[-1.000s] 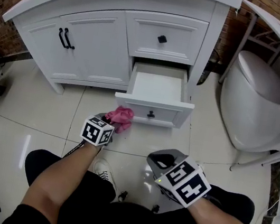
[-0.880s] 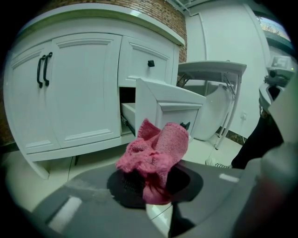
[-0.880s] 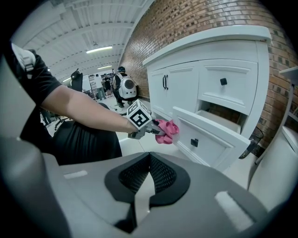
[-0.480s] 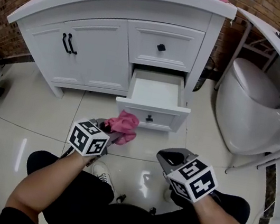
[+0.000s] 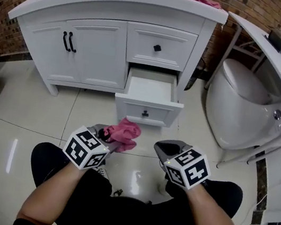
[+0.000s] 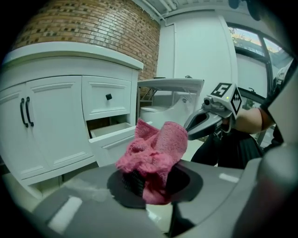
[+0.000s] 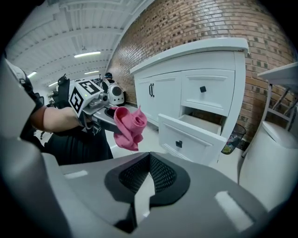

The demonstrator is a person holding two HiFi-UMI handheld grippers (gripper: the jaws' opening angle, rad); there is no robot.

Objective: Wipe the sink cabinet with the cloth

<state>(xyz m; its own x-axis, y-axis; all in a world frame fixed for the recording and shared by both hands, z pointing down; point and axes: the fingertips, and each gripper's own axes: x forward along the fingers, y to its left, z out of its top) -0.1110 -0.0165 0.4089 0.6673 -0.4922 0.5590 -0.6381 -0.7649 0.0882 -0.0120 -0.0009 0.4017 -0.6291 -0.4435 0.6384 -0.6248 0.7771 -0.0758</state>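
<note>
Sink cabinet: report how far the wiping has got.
Done: the left gripper has the cloth clamped. In hand: it hangs before the cabinet, whose lower drawer stands open. Left: all the wiping; the cloth touches no cabinet surface. The right gripper is shut, empty.

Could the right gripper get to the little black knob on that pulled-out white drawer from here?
Probably yes. The right gripper is shut and empty, and only bare floor lies between it and the small black knob on the open white drawer.
</note>
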